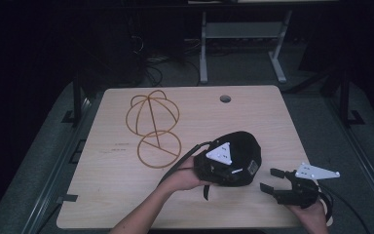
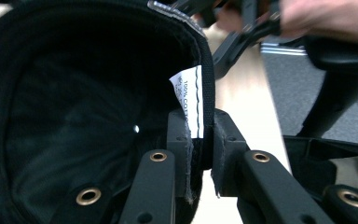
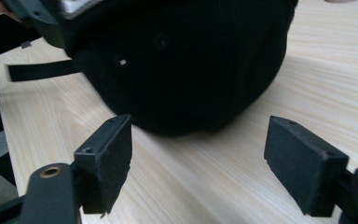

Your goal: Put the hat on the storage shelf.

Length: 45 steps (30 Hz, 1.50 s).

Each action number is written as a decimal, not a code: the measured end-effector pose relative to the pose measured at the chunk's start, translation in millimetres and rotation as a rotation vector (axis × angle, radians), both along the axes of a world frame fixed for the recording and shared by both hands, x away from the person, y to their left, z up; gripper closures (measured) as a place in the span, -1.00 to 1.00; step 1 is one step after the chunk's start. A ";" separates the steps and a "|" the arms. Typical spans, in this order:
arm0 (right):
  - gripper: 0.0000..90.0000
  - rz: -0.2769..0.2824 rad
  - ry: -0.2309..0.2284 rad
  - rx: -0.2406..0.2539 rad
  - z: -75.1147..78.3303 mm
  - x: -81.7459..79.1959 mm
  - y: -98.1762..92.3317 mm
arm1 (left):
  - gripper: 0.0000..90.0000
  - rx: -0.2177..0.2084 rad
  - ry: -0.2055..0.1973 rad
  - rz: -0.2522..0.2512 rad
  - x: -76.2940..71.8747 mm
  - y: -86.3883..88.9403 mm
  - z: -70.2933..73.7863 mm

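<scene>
So the left hand-held gripper [image 2: 200,154] is clamped tight on the rim of the black cap [image 1: 238,156], right at the sweatband by the white care label [image 2: 189,100], holding it just right of centre in the high view. The right hand-held gripper [image 1: 277,184] sits lower right with its jaws spread wide and nothing in them, pointed straight at the cap's crown, which is close in front of it. Right hand's the free one, I'd guess it goes in next. The wire cap frame [image 1: 153,127] sits upper left on the surface [image 1: 107,195], well apart.
</scene>
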State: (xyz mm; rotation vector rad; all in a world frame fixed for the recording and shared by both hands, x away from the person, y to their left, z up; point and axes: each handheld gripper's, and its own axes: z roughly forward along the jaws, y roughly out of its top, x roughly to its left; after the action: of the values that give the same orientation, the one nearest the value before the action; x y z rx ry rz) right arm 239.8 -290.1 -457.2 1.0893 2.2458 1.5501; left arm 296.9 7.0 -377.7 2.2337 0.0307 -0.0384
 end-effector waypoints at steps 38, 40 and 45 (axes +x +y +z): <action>-0.21 0.128 -0.027 0.101 -2.5 -0.3 10.6 | 0.77 -0.056 0.006 -0.103 -3.5 2.1 18.9; -0.38 0.138 -0.039 0.094 -0.6 -4.9 14.4 | 0.77 -0.056 0.006 -0.094 -2.1 1.6 19.4; -0.43 0.130 -0.075 0.077 3.7 -11.3 22.6 | 0.78 -0.050 0.002 -0.042 5.6 -5.4 22.0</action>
State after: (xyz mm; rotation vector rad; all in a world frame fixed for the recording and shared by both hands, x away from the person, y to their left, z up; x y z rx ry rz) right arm 228.5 -267.5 -453.6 0.9043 2.2641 1.7114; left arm 302.4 1.5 -355.6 2.1838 -0.0161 -0.0642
